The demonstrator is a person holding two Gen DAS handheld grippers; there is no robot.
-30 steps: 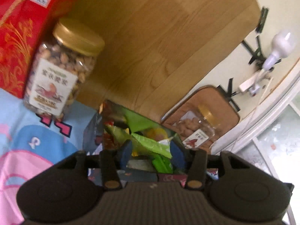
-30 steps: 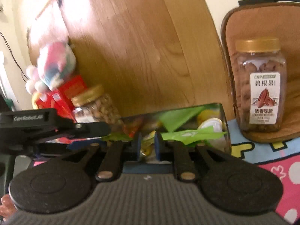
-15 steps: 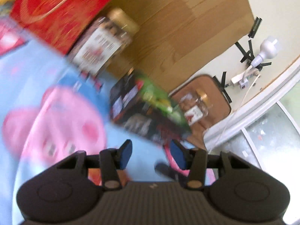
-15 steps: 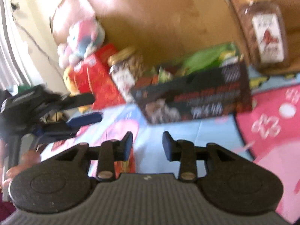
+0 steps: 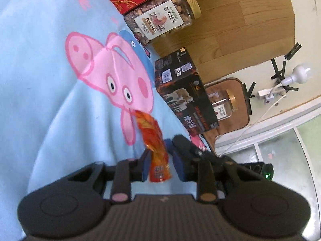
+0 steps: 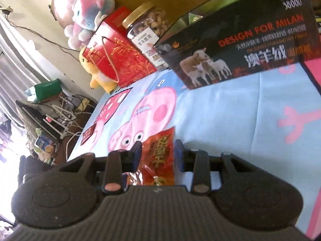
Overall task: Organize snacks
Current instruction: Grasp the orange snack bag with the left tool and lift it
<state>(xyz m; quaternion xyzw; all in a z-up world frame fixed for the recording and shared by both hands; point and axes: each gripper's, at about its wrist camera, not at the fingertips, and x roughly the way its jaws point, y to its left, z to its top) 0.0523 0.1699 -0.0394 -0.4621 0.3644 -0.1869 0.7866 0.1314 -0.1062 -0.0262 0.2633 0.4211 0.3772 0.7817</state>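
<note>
The left gripper (image 5: 160, 165) is partly open, with an orange snack packet (image 5: 154, 144) lying between its fingers on the blue pig blanket (image 5: 50, 92). The right gripper (image 6: 157, 154) is partly open too, around a red snack packet (image 6: 160, 154) on the blanket. I cannot tell if either one touches its packet. The black box (image 6: 240, 46) sits nearby

Open blue blanket (image 5: 50, 100) ahead, black box (image 6: 240, 46), nut jar (image 5: 162, 20), red gift box (image 6: 118, 60) lining its far edge
</note>
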